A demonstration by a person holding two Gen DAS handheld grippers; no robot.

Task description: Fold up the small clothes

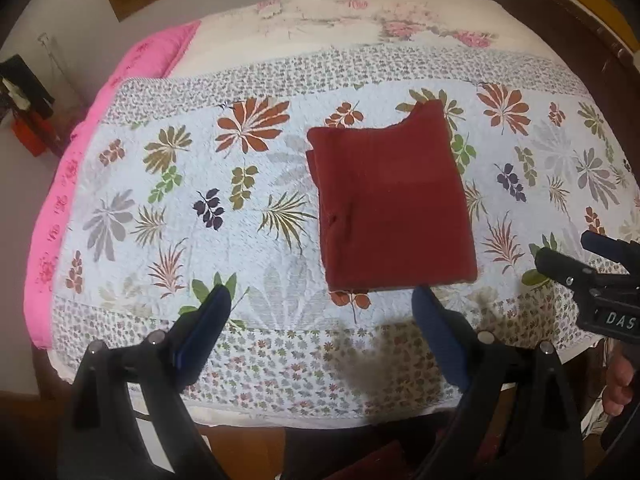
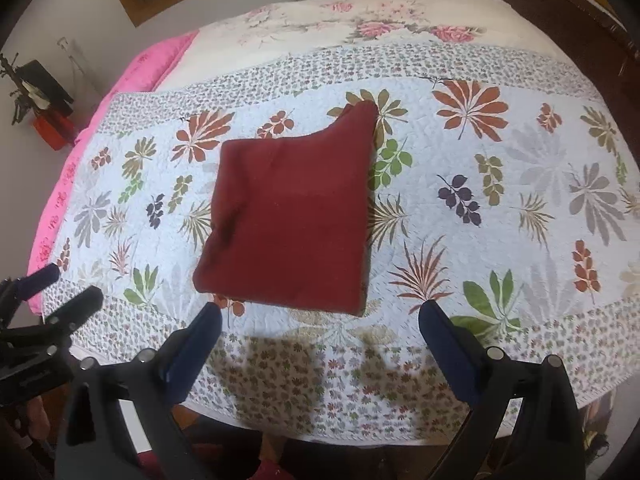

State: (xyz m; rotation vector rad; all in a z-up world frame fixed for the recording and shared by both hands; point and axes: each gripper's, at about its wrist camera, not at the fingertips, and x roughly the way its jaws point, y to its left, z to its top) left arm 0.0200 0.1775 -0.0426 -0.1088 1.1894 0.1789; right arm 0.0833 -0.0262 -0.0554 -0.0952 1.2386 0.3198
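One dark red garment [image 1: 394,200] lay folded into a neat rectangle on the leaf-patterned quilt [image 1: 168,184], near the quilt's front edge. Two grippers hung above that edge, both empty. The left gripper [image 1: 322,306] had its fingers spread wide, and so did the right gripper [image 2: 320,320]. A pink blanket [image 1: 60,184] showed along the bed's left side, a dark wooden headboard [image 2: 560,12] at the right. Nothing covered the garment.

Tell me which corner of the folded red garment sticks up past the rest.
The far right corner of the folded red garment. It rises beside a curved neckline dip; the other three corners are square. Both claws hang open, clear of it.
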